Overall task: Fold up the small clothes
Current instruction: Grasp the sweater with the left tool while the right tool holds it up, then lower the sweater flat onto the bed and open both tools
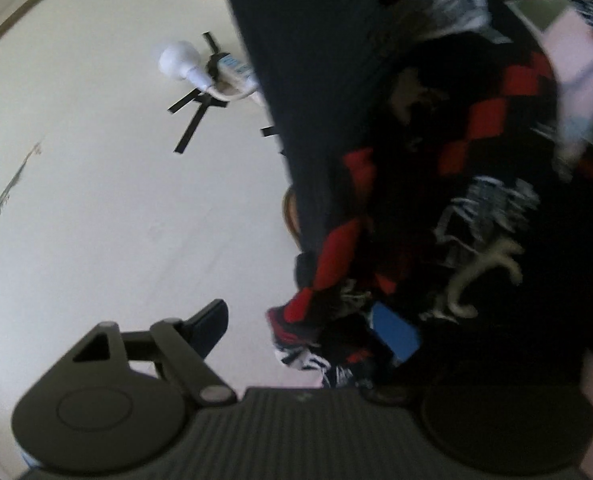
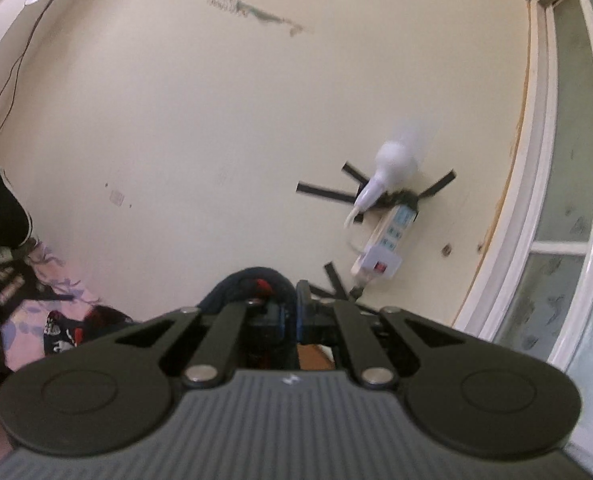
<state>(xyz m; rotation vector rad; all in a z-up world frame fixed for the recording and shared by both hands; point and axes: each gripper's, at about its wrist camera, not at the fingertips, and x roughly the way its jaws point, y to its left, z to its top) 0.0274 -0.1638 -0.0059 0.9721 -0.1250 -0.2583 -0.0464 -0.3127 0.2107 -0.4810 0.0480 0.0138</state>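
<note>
My right gripper point(image 2: 290, 304) was clamped on the dark garment point(image 2: 252, 280); my left gripper point(image 1: 296, 332) stood open, patterned cloth point(image 1: 436, 208) at two o'clock

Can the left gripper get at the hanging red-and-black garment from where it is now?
Probably yes. The left gripper is open, and the red-and-black garment hangs right in front of it, its lower edge close to the one visible finger, with nothing in between. The view is blurred, so contact is unclear.
</note>
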